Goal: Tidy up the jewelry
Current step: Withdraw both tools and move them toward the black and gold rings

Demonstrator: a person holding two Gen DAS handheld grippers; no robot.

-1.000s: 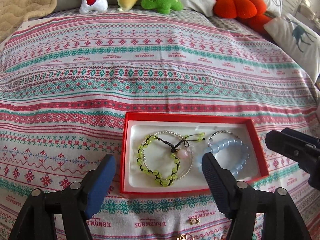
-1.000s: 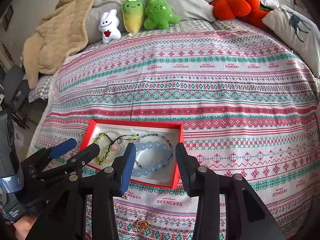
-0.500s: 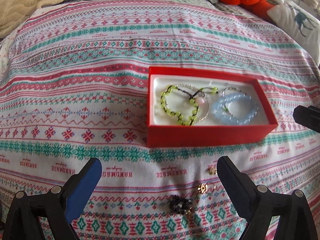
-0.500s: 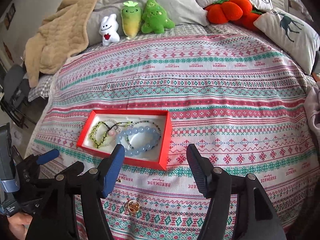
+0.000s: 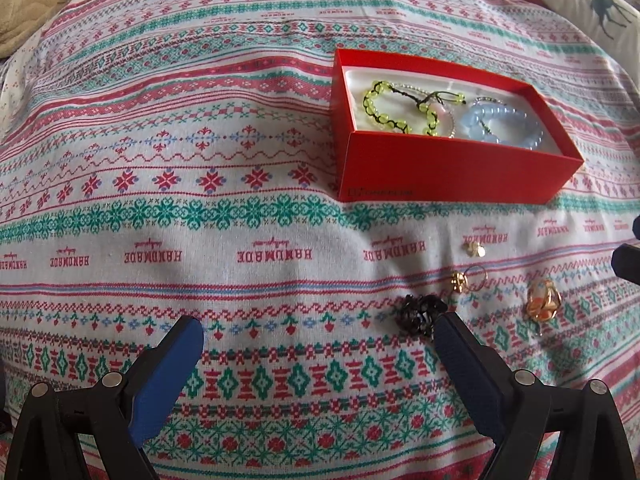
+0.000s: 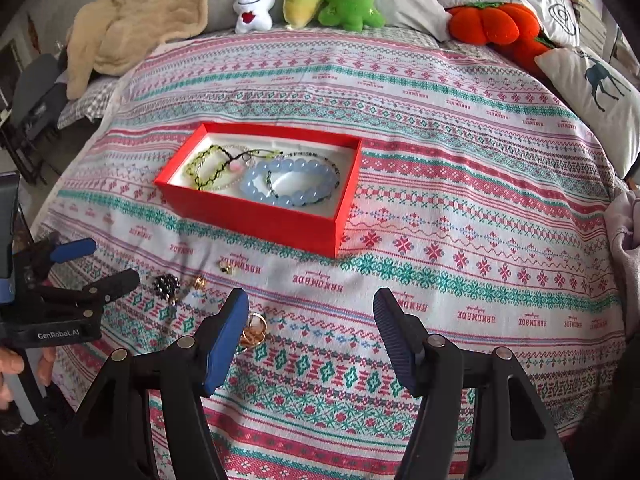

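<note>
A red box [image 5: 448,168] [image 6: 256,216] on the bedspread holds a green bead bracelet [image 5: 384,108] [image 6: 204,168] and a blue bead bracelet [image 5: 500,124] [image 6: 288,184]. In front of it lie loose pieces: a black beaded item [image 5: 420,314] [image 6: 166,284], small gold earrings [image 5: 474,249] [image 5: 460,282] [image 6: 225,267], and a gold-orange ring [image 5: 542,300] [image 6: 254,330]. My left gripper [image 5: 318,350] [image 6: 108,264] is open and empty; its right finger touches or nearly touches the black item. My right gripper [image 6: 312,332] is open and empty, its left finger beside the ring.
Plush toys [image 6: 308,0], an orange pumpkin cushion [image 6: 496,24], a deer pillow [image 6: 596,88] and a beige blanket [image 6: 132,20] lie at the bed's far end. The bed's left edge [image 6: 52,208] drops off near my left gripper.
Both grippers have drawn back from the red box toward the bed's near edge, and both have opened wider. The loose jewelry in front of the box has come into view.
</note>
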